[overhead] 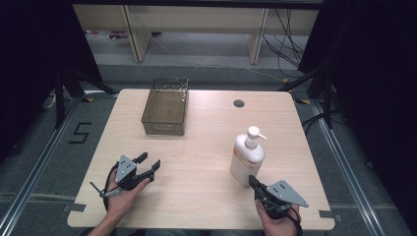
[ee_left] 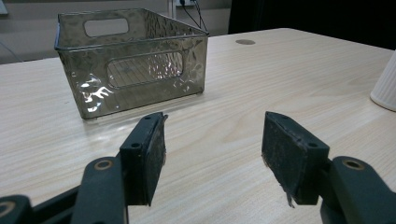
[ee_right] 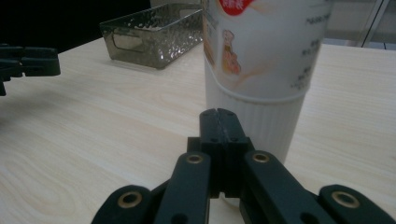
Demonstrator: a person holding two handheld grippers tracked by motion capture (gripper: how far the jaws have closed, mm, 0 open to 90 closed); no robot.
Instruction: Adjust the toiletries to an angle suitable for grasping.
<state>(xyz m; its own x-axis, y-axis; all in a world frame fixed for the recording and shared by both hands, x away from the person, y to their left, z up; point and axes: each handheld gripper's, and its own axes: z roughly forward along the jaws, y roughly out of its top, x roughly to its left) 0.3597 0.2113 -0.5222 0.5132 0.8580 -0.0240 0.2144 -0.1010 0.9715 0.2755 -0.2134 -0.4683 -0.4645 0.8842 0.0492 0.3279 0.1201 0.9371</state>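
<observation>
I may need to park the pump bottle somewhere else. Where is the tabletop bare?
Bare wood runs between the smoky basket and the left gripper, and down the table's middle between that gripper and the pump bottle. The far right by the cable hole is free too. It is tight where the right gripper sits against the bottle.

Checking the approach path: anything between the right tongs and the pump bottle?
Nothing visible. The right tongs, shut, sit directly in front of the base of the pump bottle, with only bare tabletop between. The clear plastic basket and left tongs are well off to the side.
</observation>
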